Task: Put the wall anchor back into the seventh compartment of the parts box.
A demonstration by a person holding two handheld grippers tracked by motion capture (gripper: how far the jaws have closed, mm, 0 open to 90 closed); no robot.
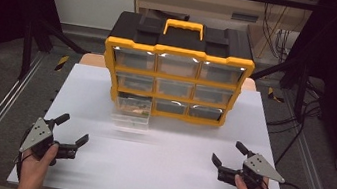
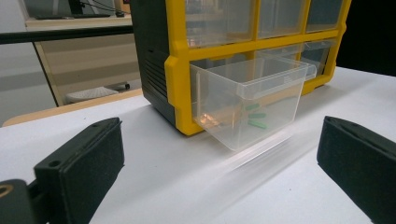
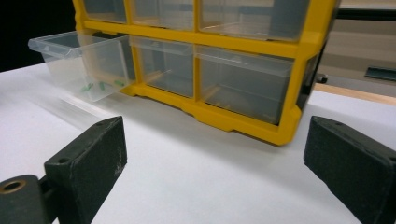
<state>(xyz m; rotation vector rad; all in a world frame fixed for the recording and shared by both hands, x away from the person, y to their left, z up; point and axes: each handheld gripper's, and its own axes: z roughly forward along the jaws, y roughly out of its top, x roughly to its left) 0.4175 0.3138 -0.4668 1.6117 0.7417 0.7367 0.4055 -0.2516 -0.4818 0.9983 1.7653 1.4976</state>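
Both sets of jaws stand spread wide w/ nothing between them. The left gripper (image 1: 72,131) sits at the near-left of the white worktop (image 1: 164,175), the right gripper (image 1: 228,154) at the near-right, each held in a hand and well apart from the other. Farther off, at the worktop's centre, a clear drawer (image 2: 250,100) sticks out from the bottom-left slot of a yellow-and-black organizer (image 1: 176,70), approx. halfway pulled and tilted down at the front. Small green pieces (image 2: 256,116) lie on the drawer's floor. The organizer's other drawers sit flush; its yellow handle (image 1: 183,27) lies on top, at the far side.
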